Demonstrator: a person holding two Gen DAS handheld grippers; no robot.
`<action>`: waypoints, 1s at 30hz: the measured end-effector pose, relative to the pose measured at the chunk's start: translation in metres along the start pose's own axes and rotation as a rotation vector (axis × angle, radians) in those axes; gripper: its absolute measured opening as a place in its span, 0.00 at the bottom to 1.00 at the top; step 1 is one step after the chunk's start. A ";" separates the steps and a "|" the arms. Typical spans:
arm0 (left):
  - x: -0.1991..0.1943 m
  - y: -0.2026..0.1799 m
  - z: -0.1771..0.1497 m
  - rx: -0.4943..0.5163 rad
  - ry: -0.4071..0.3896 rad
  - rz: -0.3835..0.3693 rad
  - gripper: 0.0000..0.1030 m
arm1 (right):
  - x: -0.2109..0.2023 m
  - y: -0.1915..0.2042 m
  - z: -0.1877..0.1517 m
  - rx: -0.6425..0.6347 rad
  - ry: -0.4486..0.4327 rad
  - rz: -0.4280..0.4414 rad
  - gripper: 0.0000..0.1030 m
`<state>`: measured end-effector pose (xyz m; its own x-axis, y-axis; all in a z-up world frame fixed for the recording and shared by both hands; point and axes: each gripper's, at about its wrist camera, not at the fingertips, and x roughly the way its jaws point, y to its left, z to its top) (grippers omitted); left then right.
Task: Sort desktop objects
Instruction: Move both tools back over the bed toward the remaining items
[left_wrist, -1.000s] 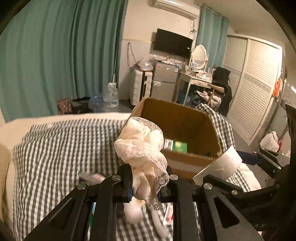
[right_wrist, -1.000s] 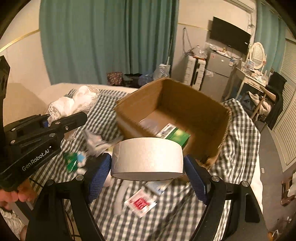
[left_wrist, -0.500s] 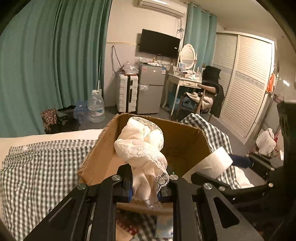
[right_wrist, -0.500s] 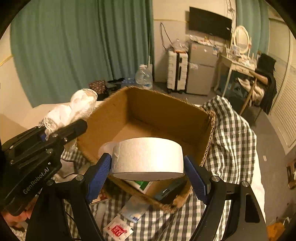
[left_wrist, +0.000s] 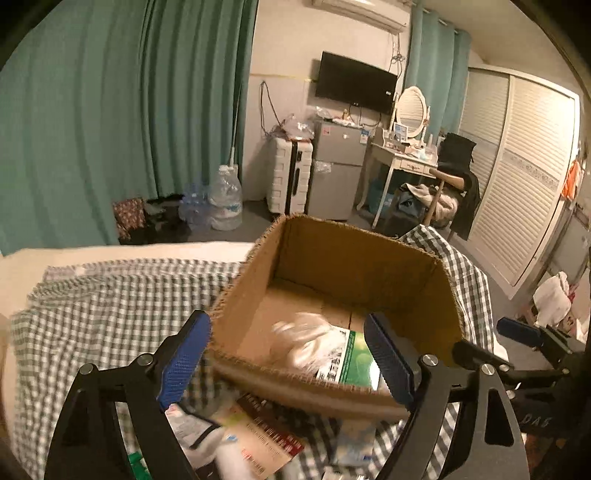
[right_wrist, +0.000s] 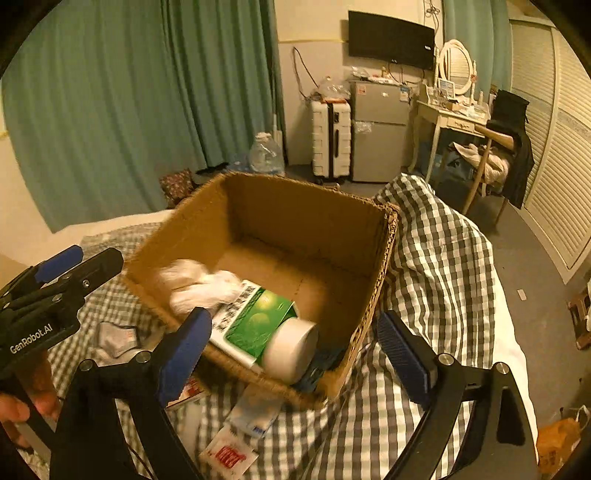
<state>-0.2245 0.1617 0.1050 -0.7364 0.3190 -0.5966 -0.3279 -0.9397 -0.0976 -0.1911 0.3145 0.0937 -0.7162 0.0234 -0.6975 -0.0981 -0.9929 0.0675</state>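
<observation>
both grippers, left gripper (left_wrist: 288, 354) and right gripper (right_wrist: 299, 350), now gape empty; lace cloth (right_wrist: 199, 286) and tape roll (right_wrist: 290, 349) have dropped into the cardboard box (right_wrist: 384, 251), leaving near-side packets unsorted.

The white lace cloth (left_wrist: 306, 339) inside the cardboard box (left_wrist: 369, 258) is smeared by motion blur, its folds unreadable. The print on the green packet (right_wrist: 255, 321) is too small to read. The tape roll (right_wrist: 290, 349) hides part of a blue item beneath it. The packets (left_wrist: 258, 439) on the bed are blurred and cut off by the bottom edge.
</observation>
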 end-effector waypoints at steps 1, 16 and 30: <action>-0.012 0.001 -0.001 0.015 -0.007 0.003 0.86 | -0.011 0.003 -0.002 -0.009 -0.012 0.009 0.89; -0.093 0.100 -0.119 0.020 0.121 0.117 1.00 | -0.033 0.089 -0.090 -0.101 0.054 0.157 0.89; -0.030 0.180 -0.228 -0.288 0.158 0.224 1.00 | 0.076 0.116 -0.170 -0.109 0.173 0.143 0.82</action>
<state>-0.1264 -0.0449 -0.0763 -0.6632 0.1001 -0.7417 0.0268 -0.9872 -0.1572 -0.1394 0.1812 -0.0730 -0.5876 -0.1293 -0.7988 0.0780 -0.9916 0.1032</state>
